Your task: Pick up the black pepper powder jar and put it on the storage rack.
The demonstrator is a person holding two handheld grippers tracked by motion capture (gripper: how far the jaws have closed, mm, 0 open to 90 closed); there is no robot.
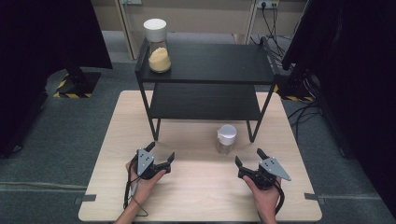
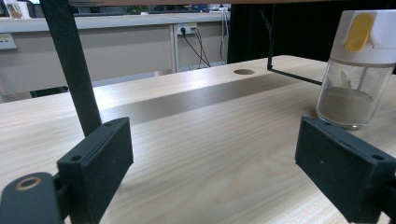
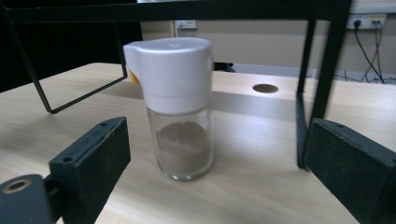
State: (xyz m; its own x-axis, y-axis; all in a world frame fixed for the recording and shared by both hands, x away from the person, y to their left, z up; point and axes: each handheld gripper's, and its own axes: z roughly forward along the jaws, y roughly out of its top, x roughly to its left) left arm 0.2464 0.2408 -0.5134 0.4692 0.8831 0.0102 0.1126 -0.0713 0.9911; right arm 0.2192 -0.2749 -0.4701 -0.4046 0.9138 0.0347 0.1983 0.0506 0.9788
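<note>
A small glass shaker (image 1: 226,139) with a white cap and brownish powder stands upright on the wooden table (image 1: 196,196), in front of the black shelf's (image 1: 210,63) right front leg. In the right gripper view the shaker (image 3: 180,116) stands just ahead, between the spread jaws. In the left gripper view the shaker (image 2: 357,70) shows at the far right, with a yellow tab on its cap. My left gripper (image 1: 161,156) is open near the table's front left. Open as well, my right gripper (image 1: 250,158) rests just right of and nearer than the shaker. Nothing is held.
A tall glass jar (image 1: 158,44) with a white lid and yellow powder stands on the top shelf's left corner. The lower shelf board (image 1: 205,102) is bare. The shelf's black legs (image 1: 155,127) stand on the table. Cables (image 1: 303,114) lie on the floor at right.
</note>
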